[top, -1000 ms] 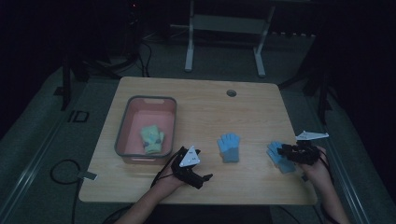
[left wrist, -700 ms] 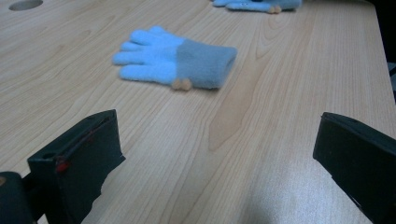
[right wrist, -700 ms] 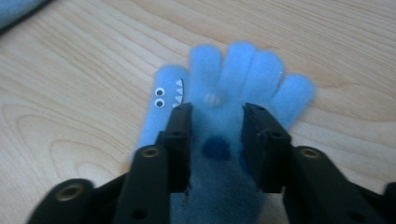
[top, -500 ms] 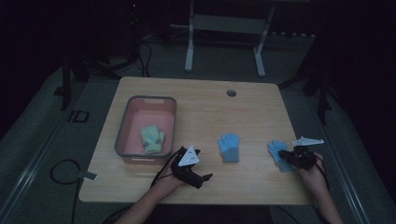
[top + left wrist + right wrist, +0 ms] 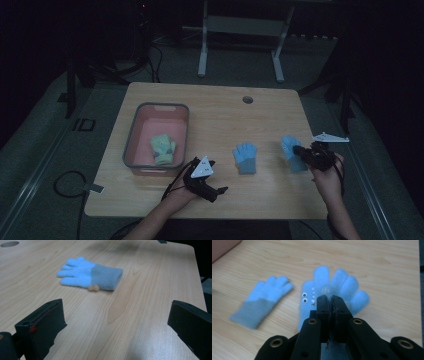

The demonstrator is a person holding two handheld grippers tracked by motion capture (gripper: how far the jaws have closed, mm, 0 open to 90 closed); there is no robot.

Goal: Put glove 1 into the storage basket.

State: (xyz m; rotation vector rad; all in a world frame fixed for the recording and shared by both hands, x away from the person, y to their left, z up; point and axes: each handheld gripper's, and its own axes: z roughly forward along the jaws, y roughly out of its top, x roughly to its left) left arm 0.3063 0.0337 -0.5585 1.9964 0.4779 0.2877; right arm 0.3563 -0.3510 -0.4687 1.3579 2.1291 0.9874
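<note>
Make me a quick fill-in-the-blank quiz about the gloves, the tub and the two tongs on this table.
1. The right tongs are shut on a ____ glove.
2. The left tongs stand ____.
3. The pink tub holds a ____ glove.
4. The other blue glove lies on the ____.

Missing words: blue; open; green; table
</note>
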